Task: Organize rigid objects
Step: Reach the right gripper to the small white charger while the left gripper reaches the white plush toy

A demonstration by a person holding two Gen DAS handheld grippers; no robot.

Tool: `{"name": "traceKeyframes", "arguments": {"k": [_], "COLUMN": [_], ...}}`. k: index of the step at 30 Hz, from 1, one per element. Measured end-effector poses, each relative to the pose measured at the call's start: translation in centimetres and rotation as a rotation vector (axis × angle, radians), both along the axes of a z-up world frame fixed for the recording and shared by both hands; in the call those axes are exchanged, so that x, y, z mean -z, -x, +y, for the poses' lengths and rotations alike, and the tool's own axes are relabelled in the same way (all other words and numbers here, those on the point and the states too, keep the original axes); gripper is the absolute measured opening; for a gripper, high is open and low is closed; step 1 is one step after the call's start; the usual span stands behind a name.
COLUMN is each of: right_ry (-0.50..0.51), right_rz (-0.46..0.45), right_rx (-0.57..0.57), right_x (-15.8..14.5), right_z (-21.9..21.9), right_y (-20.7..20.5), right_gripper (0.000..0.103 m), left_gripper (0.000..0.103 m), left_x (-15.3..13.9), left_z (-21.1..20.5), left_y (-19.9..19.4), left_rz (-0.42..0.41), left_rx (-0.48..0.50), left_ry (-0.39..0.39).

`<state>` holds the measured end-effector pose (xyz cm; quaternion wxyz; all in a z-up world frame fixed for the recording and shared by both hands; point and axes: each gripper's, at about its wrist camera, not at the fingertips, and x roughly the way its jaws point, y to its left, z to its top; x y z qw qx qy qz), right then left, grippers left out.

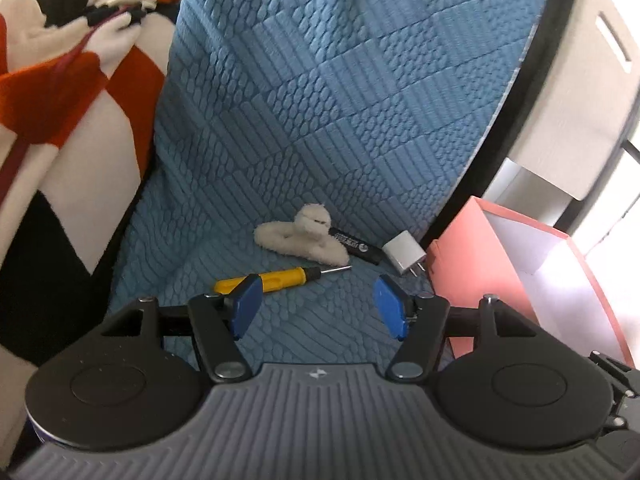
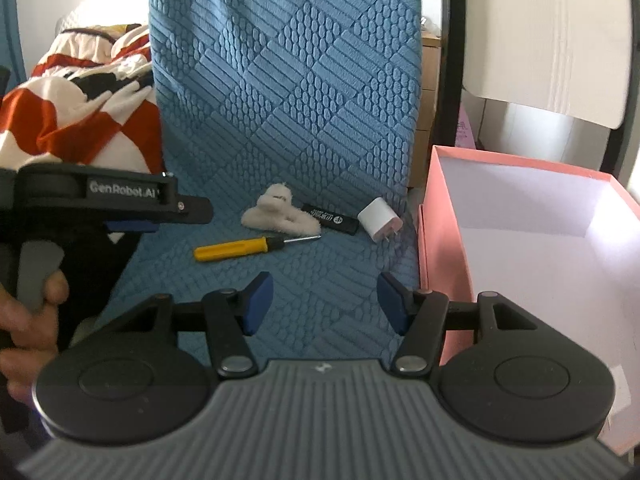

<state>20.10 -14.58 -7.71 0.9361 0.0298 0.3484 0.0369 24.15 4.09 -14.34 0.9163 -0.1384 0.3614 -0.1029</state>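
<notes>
The right wrist view alone shows the person's hand (image 2: 28, 320) wrapped round the grey handle of the left gripper (image 2: 132, 226), seen side-on at the left edge, and looks well down into the pink box (image 2: 436, 240): white walls inside, white floor. The left wrist view catches only a corner of that box (image 1: 472, 256), its far end cut off by the frame.

The task's things lie in a loose row on the blue quilted cover (image 2: 280, 100), whose stitched squares alternate ribs and pebbled ovals. Nearest the box is a white cube-shaped charger (image 2: 378, 220) with two metal prongs; left of it a black oblong device (image 2: 330, 219) with small print too fine to read, then a fuzzy white plush toy (image 2: 276, 212) partly covering it. Just in front of the toy lies the yellow-handled screwdriver (image 2: 236, 249), its steel tip toward the box.

In the left wrist view the left gripper (image 1: 318, 306) stands with blue pads apart, nothing between them; one pad overlaps the screwdriver (image 1: 276, 278) handle. The right gripper (image 2: 326, 302) likewise gapes empty over bare cover. A red, white and black blanket (image 1: 60, 100) bunches far left of the box.
</notes>
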Motion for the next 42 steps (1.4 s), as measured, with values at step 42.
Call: {"name": "traceKeyframes", "arguments": {"k": [42], "right_ry": [0.430], "right_rz": [0.090], "right_rx": [-0.091], "right_x": [7.8], "right_z": [2.4], "right_y": [-17.7], "right_gripper": [0.050], "left_gripper": [0.071], "left_x": [5.9], "left_z": [1.1], "left_y": [-16.9], "left_rz": [0.162], "left_rx": [0.044], "left_ry": [0.078]}}
